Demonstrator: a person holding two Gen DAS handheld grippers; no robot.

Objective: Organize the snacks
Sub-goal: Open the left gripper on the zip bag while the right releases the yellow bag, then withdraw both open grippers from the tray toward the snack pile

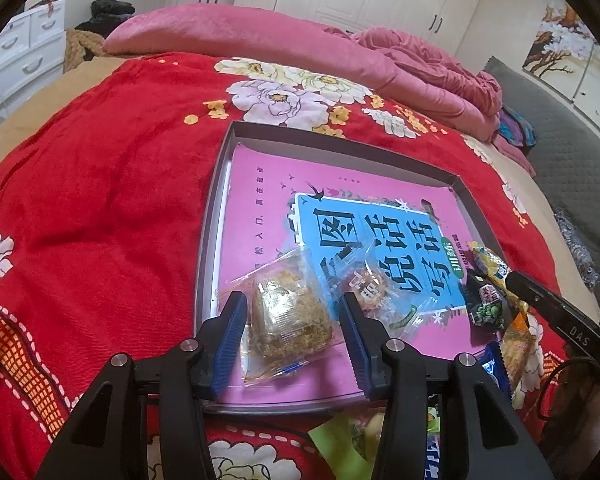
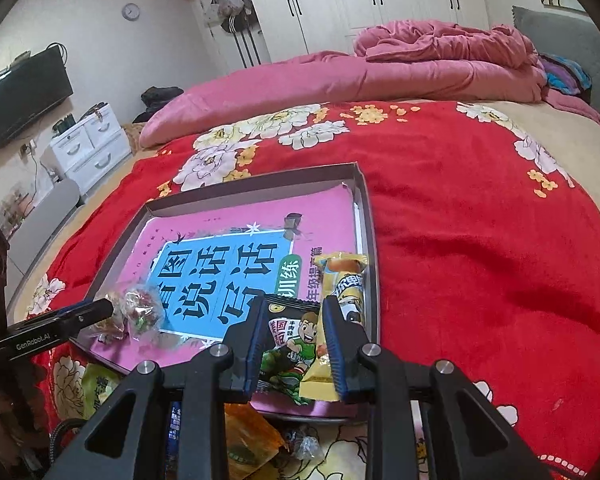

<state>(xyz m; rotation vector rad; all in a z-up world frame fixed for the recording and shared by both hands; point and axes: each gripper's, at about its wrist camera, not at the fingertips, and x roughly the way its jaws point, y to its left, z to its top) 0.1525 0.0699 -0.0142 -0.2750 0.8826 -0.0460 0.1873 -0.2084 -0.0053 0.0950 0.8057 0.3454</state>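
Red floral bedspread [image 1: 112, 184] under a shallow tray [image 1: 216, 184]. Left claw [image 1: 294, 312] released around a crumbly cake [image 1: 290, 312]; lift away cleanly. Right claw [image 2: 294, 320] clenched on two packets [image 2: 300, 344]; lower them before releasing.

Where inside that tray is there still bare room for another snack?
The far half of the tray, over the pink book up to the back wall, is bare. The near edge is crowded: clear-wrapped cakes left, dark packet and yellow packet right.

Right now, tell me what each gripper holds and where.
Right gripper: shut on the black snack packet and yellow packet, mid-body. Left gripper: open around the clear-wrapped cake, not gripping.
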